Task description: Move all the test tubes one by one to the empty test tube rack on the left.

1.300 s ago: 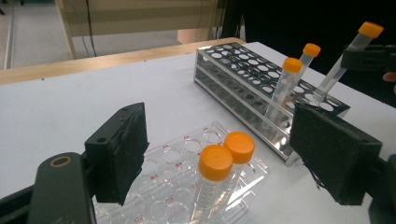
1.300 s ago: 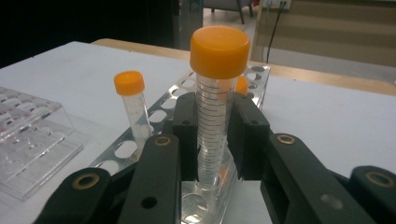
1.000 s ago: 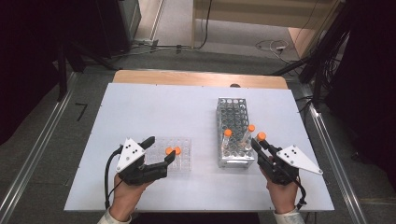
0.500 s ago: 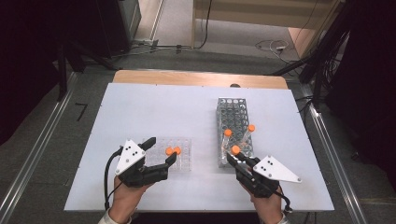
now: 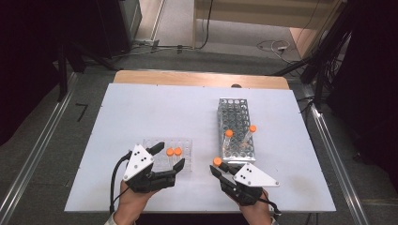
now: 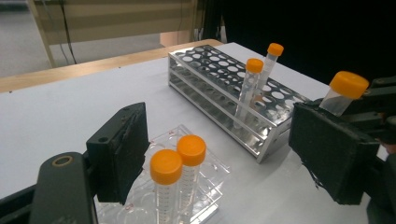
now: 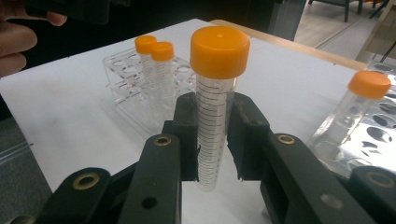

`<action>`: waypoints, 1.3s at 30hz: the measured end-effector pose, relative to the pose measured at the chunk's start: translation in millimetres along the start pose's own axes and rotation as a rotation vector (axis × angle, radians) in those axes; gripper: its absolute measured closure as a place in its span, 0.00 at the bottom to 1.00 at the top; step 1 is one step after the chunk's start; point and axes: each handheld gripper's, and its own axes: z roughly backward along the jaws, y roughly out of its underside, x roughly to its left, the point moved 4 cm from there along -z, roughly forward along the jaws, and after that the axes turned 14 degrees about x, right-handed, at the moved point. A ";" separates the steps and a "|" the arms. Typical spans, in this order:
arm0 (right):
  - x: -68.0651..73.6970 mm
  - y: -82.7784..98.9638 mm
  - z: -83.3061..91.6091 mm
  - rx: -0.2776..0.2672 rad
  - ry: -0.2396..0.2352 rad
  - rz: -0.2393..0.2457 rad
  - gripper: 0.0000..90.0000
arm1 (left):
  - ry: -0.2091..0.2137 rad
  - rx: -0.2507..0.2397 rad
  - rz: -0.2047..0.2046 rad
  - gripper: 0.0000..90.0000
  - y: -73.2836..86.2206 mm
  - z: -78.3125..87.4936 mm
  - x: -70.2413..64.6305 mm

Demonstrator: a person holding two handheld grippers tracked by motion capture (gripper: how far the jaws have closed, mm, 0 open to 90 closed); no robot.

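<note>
Lower centre of the high view: right gripper (image 5: 217, 168) pinching capped tube (image 7: 215, 102) upright. Lower left: left gripper (image 5: 170, 156), jaws spread, flanking clear rack (image 5: 185, 143). Advice: keep tube vertical, align over a free well, lower gently.

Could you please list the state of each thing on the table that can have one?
Held tube: capped, upright, clamped in the right tool.
Left tool: open, around the clear rack's near end.
Clear rack: holds two capped tubes, upright, side by side.
Metal rack: holds two capped tubes, leaning; most holes empty.
</note>
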 end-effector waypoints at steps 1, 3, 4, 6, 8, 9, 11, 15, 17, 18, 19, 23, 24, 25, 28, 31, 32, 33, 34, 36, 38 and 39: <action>1.5 0.4 -1.3 0.004 -0.003 -0.001 0.80 | 0.005 0.001 -0.002 0.22 0.0 -0.4 -2.0; 4.2 1.2 -4.4 0.013 -0.011 0.008 0.80 | 0.014 0.004 -0.013 0.22 0.2 -1.4 -5.9; 5.5 1.5 -6.0 0.015 -0.012 0.012 0.80 | 0.019 0.004 -0.016 0.22 0.4 -2.2 -7.9; 8.5 2.4 -8.6 0.025 -0.020 0.017 0.80 | 0.027 0.012 -0.027 0.22 1.0 -3.3 -11.6; 10.9 2.9 -10.9 0.030 -0.024 0.020 0.80 | 0.037 0.017 -0.036 0.23 2.1 -5.5 -15.7; 11.7 3.0 -12.1 0.030 -0.027 0.027 0.80 | 0.042 0.018 -0.036 0.23 2.7 -6.9 -18.1; 13.6 3.6 -13.7 0.037 -0.033 0.028 0.80 | 0.053 0.024 -0.044 0.24 4.1 -9.3 -22.3; 18.2 4.0 -16.3 0.043 -0.043 0.036 0.80 | 0.077 0.031 -0.062 0.26 5.6 -11.9 -29.8; 20.0 4.1 -18.1 0.047 -0.049 0.038 0.80 | 0.093 0.026 -0.070 0.29 6.4 -12.7 -32.9; 20.8 4.1 -18.8 0.049 -0.050 0.038 0.80 | 0.103 0.026 -0.071 0.31 6.9 -13.2 -34.5; 21.7 4.1 -19.6 0.049 -0.054 0.039 0.80 | 0.113 0.028 -0.075 0.33 7.4 -14.0 -36.0; 25.9 3.7 -22.3 0.053 -0.065 0.045 0.80 | 0.139 0.038 -0.090 0.40 10.1 -18.2 -41.3; 26.8 3.6 -23.1 0.054 -0.065 0.049 0.80 | 0.143 0.042 -0.095 0.42 10.9 -19.2 -42.2; 28.4 3.5 -23.8 0.057 -0.069 0.046 0.80 | 0.152 0.044 -0.095 0.44 11.5 -20.3 -43.4; 31.6 3.4 -26.3 0.060 -0.077 0.055 0.80 | 0.165 0.051 -0.106 0.50 13.1 -23.1 -46.1; 34.4 3.6 -27.6 0.064 -0.083 0.058 0.80 | 0.168 0.060 -0.115 0.56 14.9 -25.3 -47.9; 34.8 3.5 -27.5 0.064 -0.085 0.057 0.80 | 0.169 0.062 -0.117 0.58 15.3 -25.9 -48.1; 35.0 3.4 -27.4 0.062 -0.089 0.055 0.80 | 0.167 0.062 -0.118 0.59 15.6 -26.4 -48.1; 35.2 3.4 -27.3 0.061 -0.092 0.052 0.80 | 0.170 0.060 -0.116 0.61 15.8 -27.0 -48.1; 35.7 3.5 -27.4 0.063 -0.095 0.052 0.80 | 0.172 0.064 -0.115 0.63 16.3 -27.6 -47.9; 36.1 3.8 -28.1 0.065 -0.097 0.058 0.80 | 0.170 0.064 -0.114 0.65 16.6 -27.8 -48.0; 36.3 3.8 -28.3 0.066 -0.097 0.058 0.80 | 0.171 0.062 -0.114 0.67 16.7 -27.8 -48.0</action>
